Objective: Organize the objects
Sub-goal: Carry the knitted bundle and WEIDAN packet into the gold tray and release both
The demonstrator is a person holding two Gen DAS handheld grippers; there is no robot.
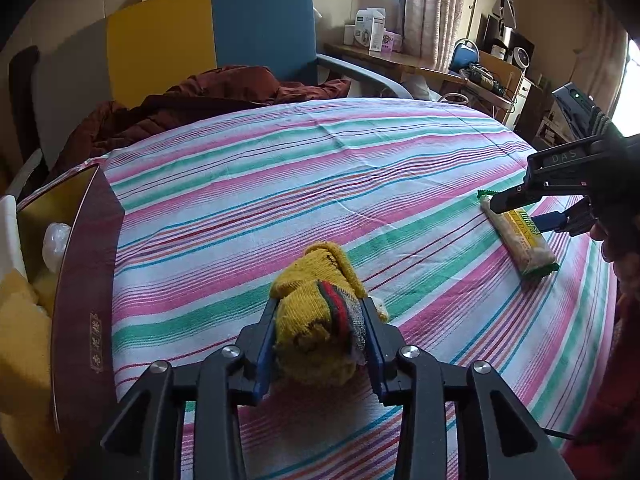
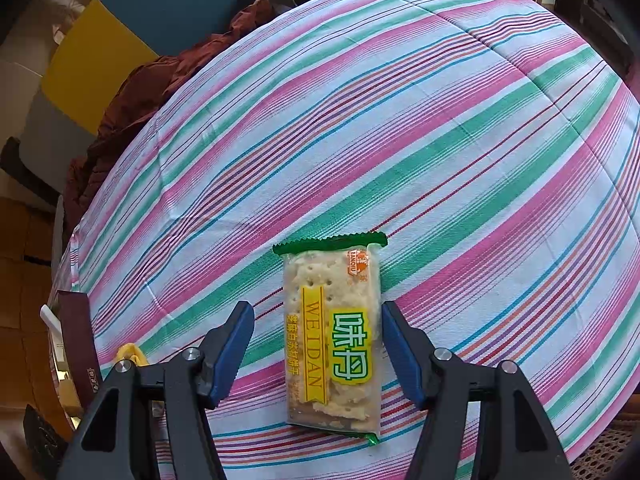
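Note:
My left gripper (image 1: 320, 312) is shut on a yellow knitted cloth with red, green and grey stripes (image 1: 316, 320), held low over the striped tablecloth (image 1: 280, 184). My right gripper (image 2: 318, 320) is open, its jaws on either side of a packet of crackers (image 2: 332, 336) that lies flat on the cloth. The right jaw is near the packet's edge, the left jaw apart from it. In the left wrist view the right gripper (image 1: 528, 212) hovers over the cracker packet (image 1: 518, 236) at the right.
A dark red box (image 1: 80, 280) with yellow sponges and a white item inside stands open at the table's left edge, also seen in the right wrist view (image 2: 76, 352). A brown garment (image 1: 180, 108) lies on a chair behind the table. Shelves with clutter stand far right.

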